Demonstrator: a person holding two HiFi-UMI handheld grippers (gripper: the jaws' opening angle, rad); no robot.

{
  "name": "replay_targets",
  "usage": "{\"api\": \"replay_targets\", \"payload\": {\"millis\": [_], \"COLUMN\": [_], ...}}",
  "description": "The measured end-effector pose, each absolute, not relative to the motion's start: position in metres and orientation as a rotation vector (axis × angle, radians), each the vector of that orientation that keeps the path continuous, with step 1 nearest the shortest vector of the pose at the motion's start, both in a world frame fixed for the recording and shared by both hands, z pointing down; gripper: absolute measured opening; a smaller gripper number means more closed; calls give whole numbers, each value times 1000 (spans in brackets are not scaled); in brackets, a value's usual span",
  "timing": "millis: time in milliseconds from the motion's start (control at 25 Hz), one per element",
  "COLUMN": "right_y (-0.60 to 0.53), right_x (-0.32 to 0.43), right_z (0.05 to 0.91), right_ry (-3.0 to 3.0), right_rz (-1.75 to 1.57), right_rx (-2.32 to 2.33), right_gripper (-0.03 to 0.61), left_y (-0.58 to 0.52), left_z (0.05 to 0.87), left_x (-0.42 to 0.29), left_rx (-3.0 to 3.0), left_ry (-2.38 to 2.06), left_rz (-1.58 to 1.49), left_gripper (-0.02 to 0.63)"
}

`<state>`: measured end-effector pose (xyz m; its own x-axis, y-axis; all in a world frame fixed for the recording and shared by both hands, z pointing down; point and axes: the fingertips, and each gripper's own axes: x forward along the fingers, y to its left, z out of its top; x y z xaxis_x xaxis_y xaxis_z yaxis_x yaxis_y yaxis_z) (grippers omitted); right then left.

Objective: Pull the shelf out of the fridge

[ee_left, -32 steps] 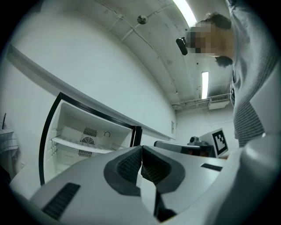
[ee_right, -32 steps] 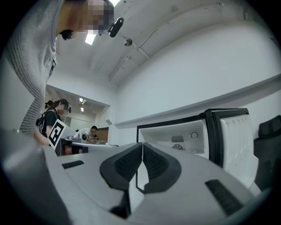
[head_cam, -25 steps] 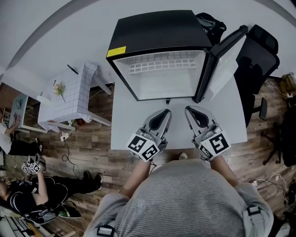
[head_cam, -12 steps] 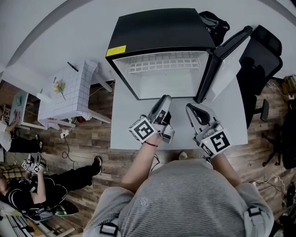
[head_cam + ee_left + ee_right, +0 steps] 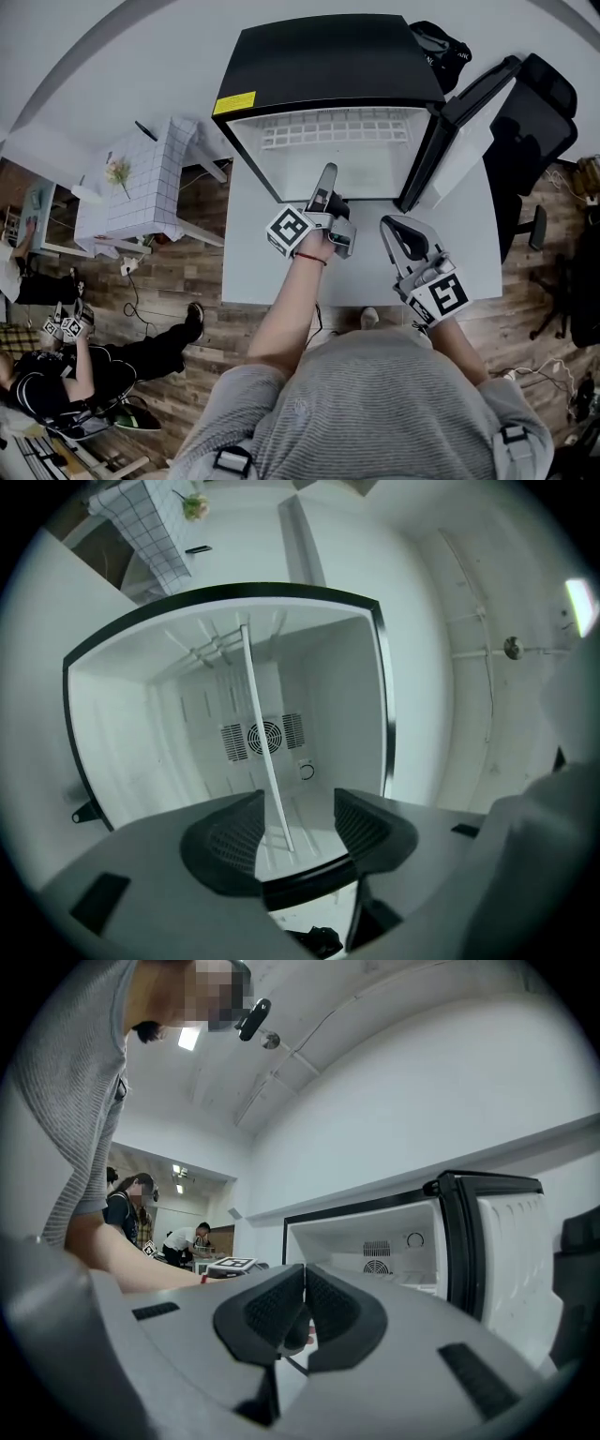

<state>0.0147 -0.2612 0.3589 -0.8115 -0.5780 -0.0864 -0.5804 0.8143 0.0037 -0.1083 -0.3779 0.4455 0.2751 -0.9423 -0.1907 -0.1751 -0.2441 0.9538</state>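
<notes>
The black mini fridge [image 5: 328, 56] stands open on the white table, with its white wire shelf [image 5: 333, 127] high inside. My left gripper [image 5: 327, 176] is rolled on its side at the fridge's mouth. In the left gripper view the shelf [image 5: 258, 724] shows edge-on as a white bar that lines up with the gap of my left gripper [image 5: 298, 803]. The jaws are opening and the pads [image 5: 234, 832] do not touch the bar. My right gripper [image 5: 394, 225] rests on the table to the right. The right gripper view shows my right gripper [image 5: 305, 1274] shut on nothing.
The fridge door [image 5: 469, 112] hangs open at the right, with a black office chair [image 5: 534, 122] behind it. A black bag [image 5: 441, 47] lies beyond the fridge. The table's front edge [image 5: 253, 281] is by my body. A checked-cloth side table [image 5: 150, 187] and people [image 5: 56, 384] are at the left.
My left gripper has left the table's front, rolled onto its side and moved forward to the fridge's mouth. The right gripper has barely shifted.
</notes>
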Motion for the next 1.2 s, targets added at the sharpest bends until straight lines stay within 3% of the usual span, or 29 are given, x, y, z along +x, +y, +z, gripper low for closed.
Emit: {"api": "replay_targets", "payload": {"millis": [1200], "right_y": [-312], "right_x": [-2], "right_z": [407], "right_ry": [2956], "right_rz": [-43], "right_rx": [-898], "right_gripper": [14], "left_y": [-494], "left_z": [470], "left_x": [-137], "left_rx": [1456], "left_ry": [-1095], "left_rz": [-1223], "left_gripper": [219]}}
